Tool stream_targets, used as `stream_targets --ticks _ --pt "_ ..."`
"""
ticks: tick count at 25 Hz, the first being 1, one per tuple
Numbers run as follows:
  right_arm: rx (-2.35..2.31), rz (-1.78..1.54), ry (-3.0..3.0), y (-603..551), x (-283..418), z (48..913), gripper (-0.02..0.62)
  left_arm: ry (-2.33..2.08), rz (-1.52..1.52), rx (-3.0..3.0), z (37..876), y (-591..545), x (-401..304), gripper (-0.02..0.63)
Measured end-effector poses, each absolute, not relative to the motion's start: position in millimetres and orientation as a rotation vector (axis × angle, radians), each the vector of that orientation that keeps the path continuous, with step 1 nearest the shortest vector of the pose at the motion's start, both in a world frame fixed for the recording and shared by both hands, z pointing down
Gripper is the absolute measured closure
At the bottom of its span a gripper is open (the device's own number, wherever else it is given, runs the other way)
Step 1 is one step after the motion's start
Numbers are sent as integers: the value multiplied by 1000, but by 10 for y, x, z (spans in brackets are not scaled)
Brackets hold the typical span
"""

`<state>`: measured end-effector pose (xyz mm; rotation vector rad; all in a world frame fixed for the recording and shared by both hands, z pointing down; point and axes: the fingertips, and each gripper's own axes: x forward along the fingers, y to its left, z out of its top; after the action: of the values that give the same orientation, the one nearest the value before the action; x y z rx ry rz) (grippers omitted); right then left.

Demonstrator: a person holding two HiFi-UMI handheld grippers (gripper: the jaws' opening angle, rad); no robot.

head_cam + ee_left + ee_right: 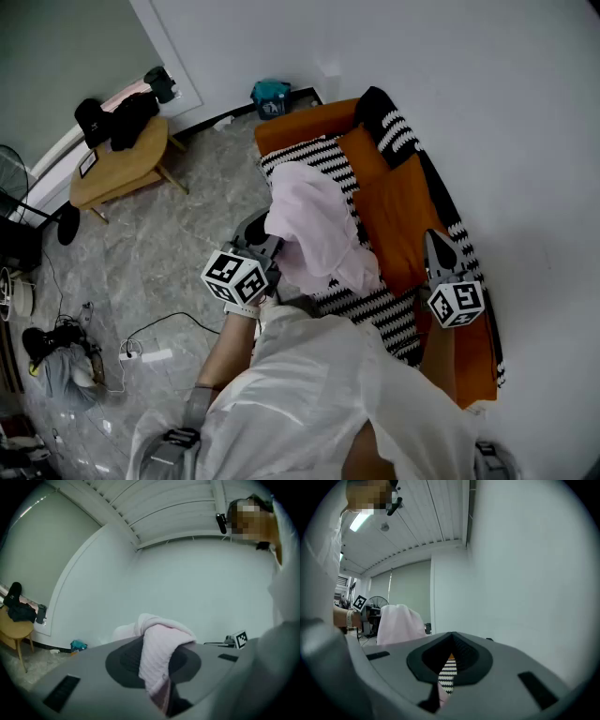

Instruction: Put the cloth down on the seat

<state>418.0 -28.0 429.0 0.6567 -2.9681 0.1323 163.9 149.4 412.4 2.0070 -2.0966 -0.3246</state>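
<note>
Pink cloth (314, 230) hangs above striped sofa seat (375, 305), pinched in left gripper (270, 246); right gripper (436, 246) closed, apparently empty; lowering and release remain.

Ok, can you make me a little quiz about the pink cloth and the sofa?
1. Which claw grips the pink cloth? A left, B right.
2. True or false: the cloth already lies flat on the orange sofa.
3. Fill in: the throw on the sofa has black and white ____.
Key: 1 A, the left claw. 2 false, that claw holds it up. 3 stripes.
</note>
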Motion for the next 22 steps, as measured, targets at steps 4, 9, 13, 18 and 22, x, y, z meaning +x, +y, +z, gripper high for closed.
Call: stream_targets --ticks 4,9,13,18,22 --pt "660 126 -2961 -181 4206 4312 588 -2088 -334 2004 4144 1576 1624 520" --pt "657 120 -2951 -99 4207 4333 588 -2091 -349 2004 4131 1659 1615 520" --pt "687 219 -3010 -48 4195 4280 586 -2094 -371 1993 4113 1806 1573 520" --pt "695 262 -3009 -26 4003 4339 584 -2111 -390 1969 4099 1951 1399 520" --pt "674 277 -3000 12 3715 4385 584 -2100 -395 1964 4120 2020 1224 520"
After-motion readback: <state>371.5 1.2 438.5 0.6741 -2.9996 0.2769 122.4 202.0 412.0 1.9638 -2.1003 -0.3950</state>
